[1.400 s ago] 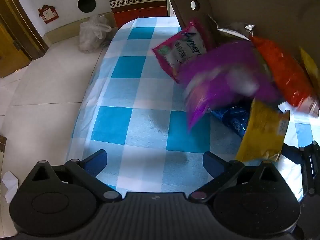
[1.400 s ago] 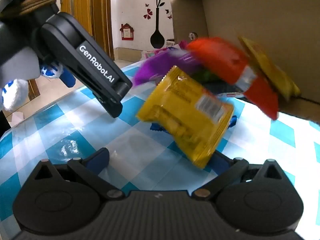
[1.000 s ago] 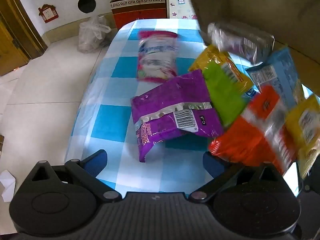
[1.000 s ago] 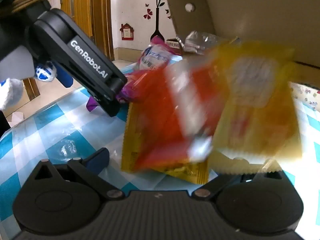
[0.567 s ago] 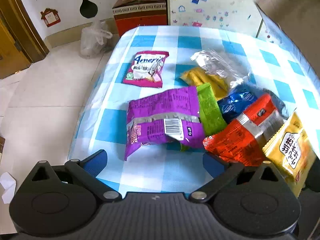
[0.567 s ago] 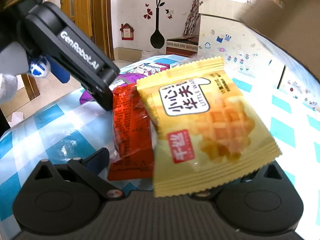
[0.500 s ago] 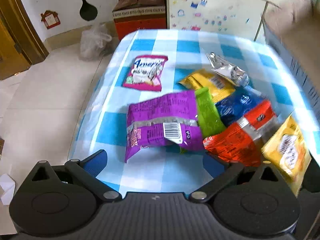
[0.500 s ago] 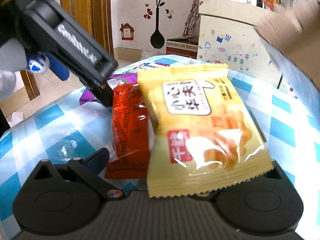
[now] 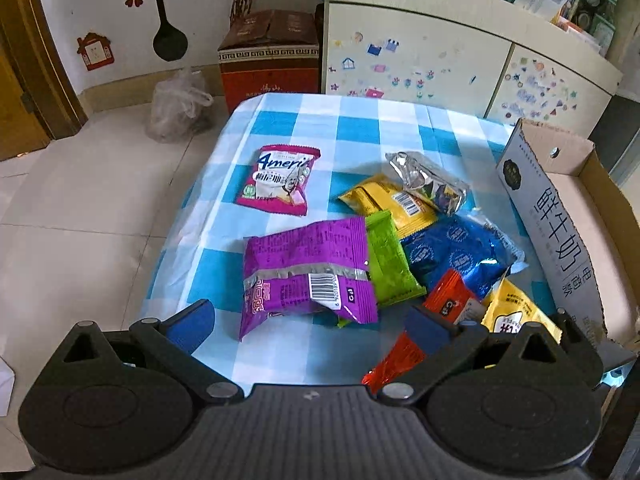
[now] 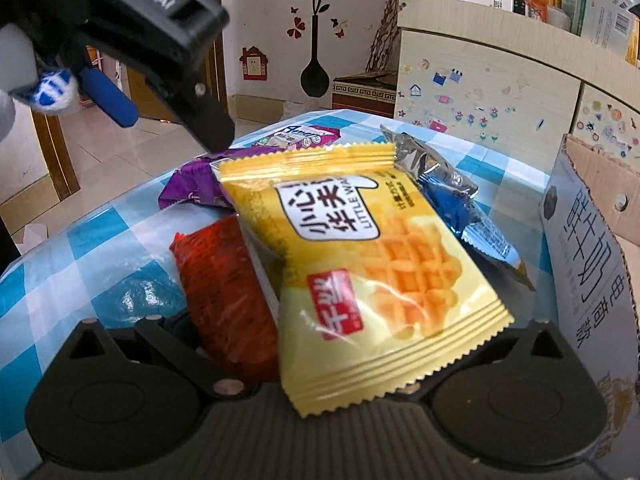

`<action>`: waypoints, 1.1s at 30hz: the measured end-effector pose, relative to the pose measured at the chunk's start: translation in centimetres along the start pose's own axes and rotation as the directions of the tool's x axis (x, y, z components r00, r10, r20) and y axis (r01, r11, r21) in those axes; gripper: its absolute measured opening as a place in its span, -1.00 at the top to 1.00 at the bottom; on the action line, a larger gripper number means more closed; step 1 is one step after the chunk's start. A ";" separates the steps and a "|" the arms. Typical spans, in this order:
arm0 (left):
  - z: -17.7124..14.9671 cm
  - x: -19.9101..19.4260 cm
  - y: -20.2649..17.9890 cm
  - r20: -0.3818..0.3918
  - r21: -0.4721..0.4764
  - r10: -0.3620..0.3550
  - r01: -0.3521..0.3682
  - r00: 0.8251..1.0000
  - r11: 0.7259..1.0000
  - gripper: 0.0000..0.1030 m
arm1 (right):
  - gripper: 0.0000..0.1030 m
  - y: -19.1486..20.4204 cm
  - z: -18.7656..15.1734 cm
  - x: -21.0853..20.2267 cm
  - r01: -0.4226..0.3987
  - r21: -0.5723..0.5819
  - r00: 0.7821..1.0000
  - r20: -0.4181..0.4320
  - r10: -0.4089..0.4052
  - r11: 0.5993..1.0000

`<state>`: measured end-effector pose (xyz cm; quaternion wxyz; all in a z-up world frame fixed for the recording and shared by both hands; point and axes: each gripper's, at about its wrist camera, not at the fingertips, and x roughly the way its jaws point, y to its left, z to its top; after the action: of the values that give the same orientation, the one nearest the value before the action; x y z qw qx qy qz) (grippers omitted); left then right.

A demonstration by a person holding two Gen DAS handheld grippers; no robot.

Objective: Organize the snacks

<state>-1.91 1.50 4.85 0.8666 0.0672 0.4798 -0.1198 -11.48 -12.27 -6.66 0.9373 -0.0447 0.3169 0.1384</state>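
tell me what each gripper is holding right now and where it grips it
Left gripper: nothing; its jaws stand wide open above the purple bag. Right gripper: cannot tell, since the yellow waffle packet and red packet cover its jaws.

black claw [image 9: 308, 322] | blue pads [image 9: 188, 324] | silver pivot screws

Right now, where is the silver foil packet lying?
In the left wrist view the silver foil packet lies toward the far right of the checked table, resting partly on a yellow packet, with the blue bag just nearer the camera.
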 end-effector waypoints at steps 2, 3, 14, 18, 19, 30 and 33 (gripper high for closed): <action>0.1 -0.3 0.0 0.006 -0.005 -0.013 0.013 1.000 1.000 -1.00 | -0.99 0.1 0.0 0.0 0.000 0.000 1.000 0.000 0.000 1.000; 0.2 -0.3 0.1 0.008 -0.010 -0.022 0.022 1.000 1.000 -1.00 | -0.99 0.1 0.0 0.0 0.000 0.000 1.000 0.000 0.000 1.000; 0.2 -1.4 0.0 0.053 0.016 -0.027 0.027 0.998 1.000 -1.00 | -0.99 0.3 0.0 0.1 0.000 0.000 1.000 0.000 0.000 1.000; 0.4 -1.8 0.0 0.069 0.017 -0.041 0.040 0.997 0.999 -1.00 | -0.99 0.3 0.0 0.1 0.000 0.000 1.000 0.000 0.000 1.000; 0.4 -1.9 0.0 0.074 0.018 -0.042 0.041 0.996 0.999 -1.00 | -0.99 0.3 0.0 0.1 0.000 0.000 1.000 0.000 0.000 1.000; 0.5 -2.9 0.2 0.110 0.021 -0.056 0.054 0.992 0.998 -1.00 | -0.99 0.3 0.0 0.0 0.002 -0.005 1.000 -0.001 -0.002 1.000; 0.6 -3.2 0.1 0.118 0.025 -0.064 0.061 0.991 0.998 -1.00 | -0.99 0.3 0.0 0.0 0.001 -0.005 1.000 -0.001 -0.001 1.000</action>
<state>-3.05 1.96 7.86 0.8886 0.0542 0.4280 -0.1559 -11.56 -11.94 -6.68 0.9370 -0.0472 0.3171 0.1386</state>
